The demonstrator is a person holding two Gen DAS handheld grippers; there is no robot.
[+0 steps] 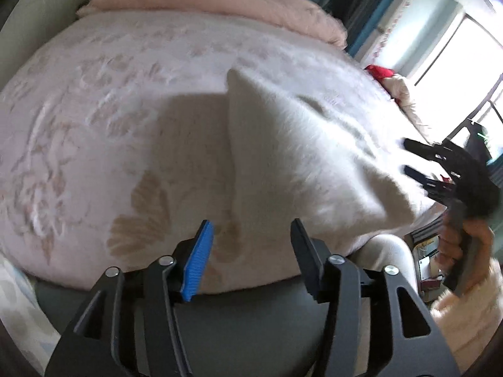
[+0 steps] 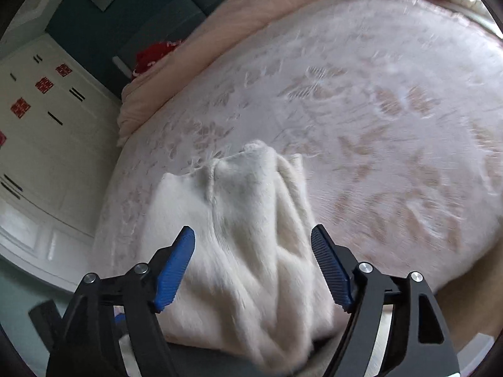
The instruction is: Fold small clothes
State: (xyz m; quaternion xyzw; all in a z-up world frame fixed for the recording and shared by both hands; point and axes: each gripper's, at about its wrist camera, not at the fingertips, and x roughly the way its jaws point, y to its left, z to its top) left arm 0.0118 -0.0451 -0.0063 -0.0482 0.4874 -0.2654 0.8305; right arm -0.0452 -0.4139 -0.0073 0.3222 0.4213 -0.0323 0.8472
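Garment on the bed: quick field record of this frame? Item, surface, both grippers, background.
item: white fuzzy garment, bunched, not folded flat
surface: pink floral bedspread
left gripper: open, empty, beside the garment's edge
right gripper: open, garment between its fingers, not clamped
background: pink quilt at the bed's far side, white wardrobe
image: motion blur

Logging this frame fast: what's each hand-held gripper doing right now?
Left hand-held gripper: open, holding nothing, over the bed cover.
Right hand-held gripper: open, jaws either side of the white fluffy garment, not clamped.
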